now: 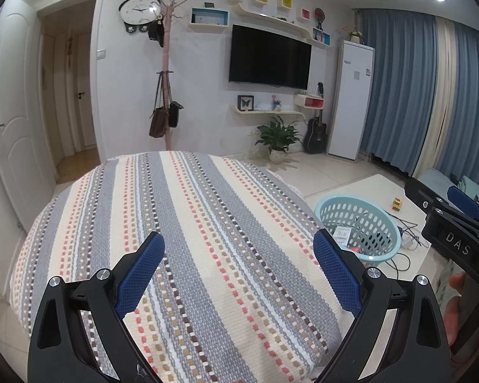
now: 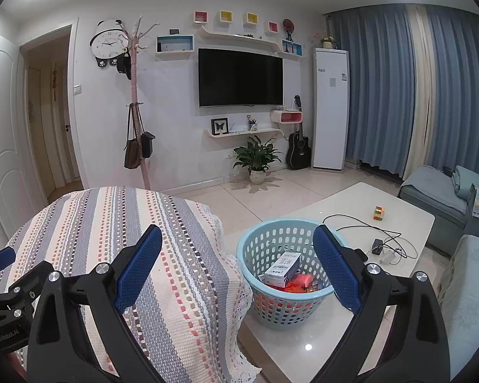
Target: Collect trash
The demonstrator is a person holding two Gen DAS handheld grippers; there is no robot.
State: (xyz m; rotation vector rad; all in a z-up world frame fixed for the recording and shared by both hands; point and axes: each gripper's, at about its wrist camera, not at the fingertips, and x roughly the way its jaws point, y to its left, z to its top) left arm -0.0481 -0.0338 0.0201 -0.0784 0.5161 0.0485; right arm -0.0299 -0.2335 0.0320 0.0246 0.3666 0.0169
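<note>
basket (image 1: 383, 223) partly behind tool finger, box (image 2: 282, 268) lettering illegible

Coarse woven cloth cover (image 1: 188, 223), perforated plastic basket (image 2: 284, 300) – cardboard box (image 2: 284, 268) inside, glossy white table (image 2: 309, 344), textured-padded tongs (image 2: 238, 268).

Box (image 2: 283, 268) in basket (image 2: 255, 242) on table (image 2: 408, 220)

The cloth (image 2: 150, 242) is striped grey, cream and coral (woven dashes), the basket (image 2: 255, 249) pale blue, the curtains (image 2: 399, 89) blue with cream.
</note>
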